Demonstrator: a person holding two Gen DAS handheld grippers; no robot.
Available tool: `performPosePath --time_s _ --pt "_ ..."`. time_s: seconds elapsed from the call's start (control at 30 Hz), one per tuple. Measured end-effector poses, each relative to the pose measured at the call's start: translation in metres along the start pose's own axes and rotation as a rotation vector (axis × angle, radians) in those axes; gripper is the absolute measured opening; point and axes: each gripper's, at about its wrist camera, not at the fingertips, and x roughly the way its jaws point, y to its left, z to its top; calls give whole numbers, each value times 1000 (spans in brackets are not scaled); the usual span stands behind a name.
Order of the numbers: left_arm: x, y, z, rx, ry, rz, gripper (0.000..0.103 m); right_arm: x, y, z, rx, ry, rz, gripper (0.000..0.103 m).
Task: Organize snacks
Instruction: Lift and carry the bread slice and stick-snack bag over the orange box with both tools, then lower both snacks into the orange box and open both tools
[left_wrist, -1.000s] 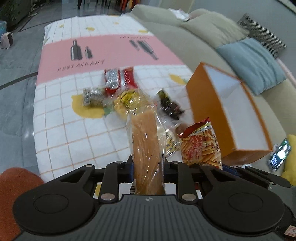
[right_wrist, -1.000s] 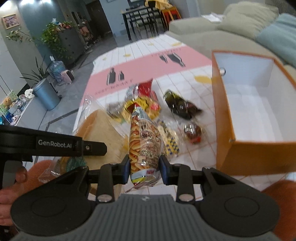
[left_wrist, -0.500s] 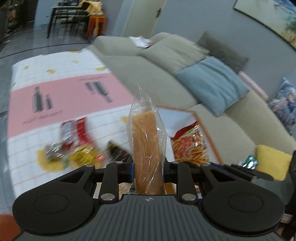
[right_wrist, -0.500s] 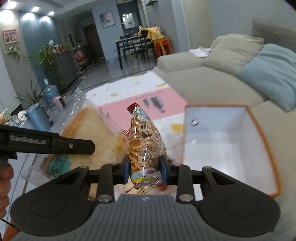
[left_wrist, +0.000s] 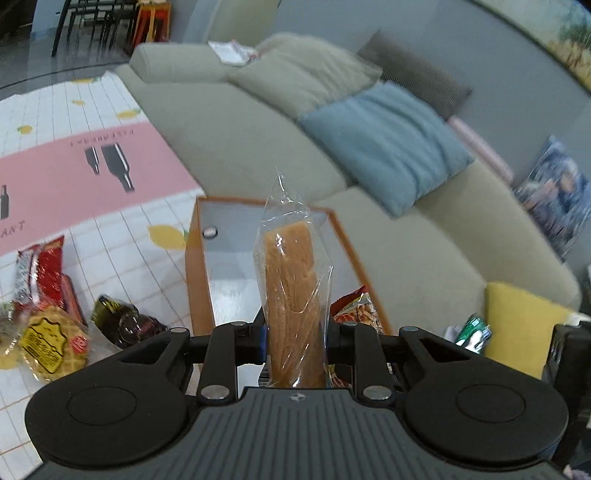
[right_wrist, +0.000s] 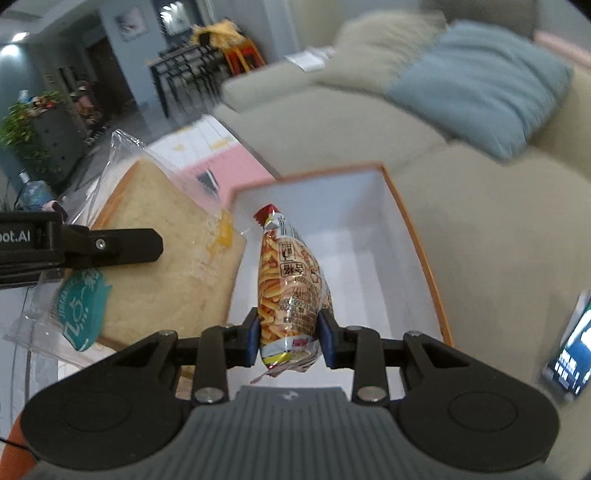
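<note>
Orange box (right_wrist: 417, 236) (white inside), left gripper (left_wrist: 295, 341) clamping bagged bread (left_wrist: 291, 295), right gripper (right_wrist: 288, 341) pinching snack packet (right_wrist: 290, 291)

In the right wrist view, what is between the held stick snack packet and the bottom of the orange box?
Nothing lies there. The right wrist view shows the stick snack packet over the orange box, whose white floor is bare.

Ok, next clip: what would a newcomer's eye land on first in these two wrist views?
Two snacks held up at once: the left gripper is shut on a bagged bread slice, the right gripper on a packet of stick snacks. Behind both sits the open orange box, white inside, beside the grey-green sofa. More snacks lie on the checked tablecloth at left.
</note>
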Motion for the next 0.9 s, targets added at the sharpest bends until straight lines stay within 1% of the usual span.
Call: performPosePath --time_s 0.1,0.23,0.3,0.43,0.53,0.67,0.77,0.9 --pt "20 0 -7 -2 63 14 27 19 -13 -2 34 50 10 31" --pt "38 -3 -15 40 127 92 27 40 -22 -7 61 117 44 31" --pt "46 -2 -15 46 156 116 27 51 -25 -10 68 148 62 31" --pt "61 -4 -14 48 202 140 27 71 -27 -9 53 211 83 31" --pt "71 -7 -15 65 234 160 27 82 -24 -10 32 258 80 31" --pt "83 -6 -19 62 287 171 28 88 -19 -13 -12 289 55 31" --pt "85 -4 -22 61 312 164 28 94 -17 -18 -25 315 54 32" --pt "79 -1 -22 58 313 168 31 98 -11 -21 -50 322 34 34"
